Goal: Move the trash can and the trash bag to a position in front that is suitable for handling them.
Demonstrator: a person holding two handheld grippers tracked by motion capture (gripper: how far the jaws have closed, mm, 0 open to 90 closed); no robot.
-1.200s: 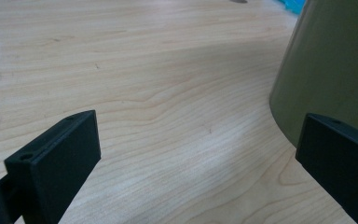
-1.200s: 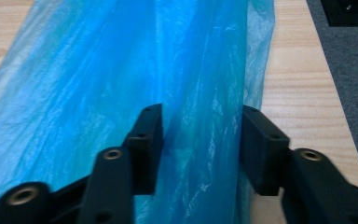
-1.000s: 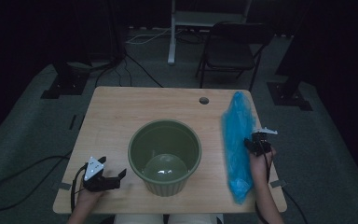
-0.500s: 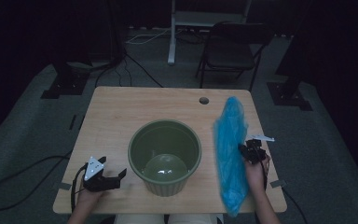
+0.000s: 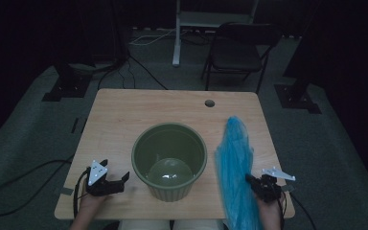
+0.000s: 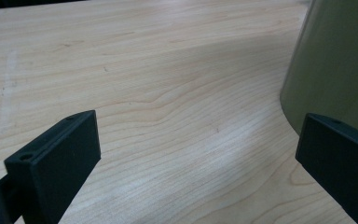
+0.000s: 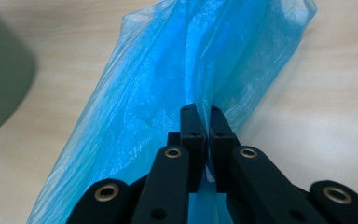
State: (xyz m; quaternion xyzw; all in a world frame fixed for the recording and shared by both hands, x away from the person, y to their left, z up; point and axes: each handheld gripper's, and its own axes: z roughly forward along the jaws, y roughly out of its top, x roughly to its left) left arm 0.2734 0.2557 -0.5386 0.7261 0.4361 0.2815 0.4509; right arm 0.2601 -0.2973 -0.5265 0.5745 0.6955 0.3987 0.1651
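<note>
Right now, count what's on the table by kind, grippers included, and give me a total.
Green pot: 1
Blue plastic bag: 1
Grippers: 2, the left gripper open beside the pot, the right gripper shut on the bag
Total: 4

No text, label, brand, number or sign can be read anywhere. The green pot [image 5: 169, 160], the blue bag [image 5: 235, 172] and the wooden table [image 5: 124, 120] all look plain. The high view is dim, so small print on the far gear would perhaps be lost, but the two gripper views are close and sharp, and they show bare surfaces.
</note>
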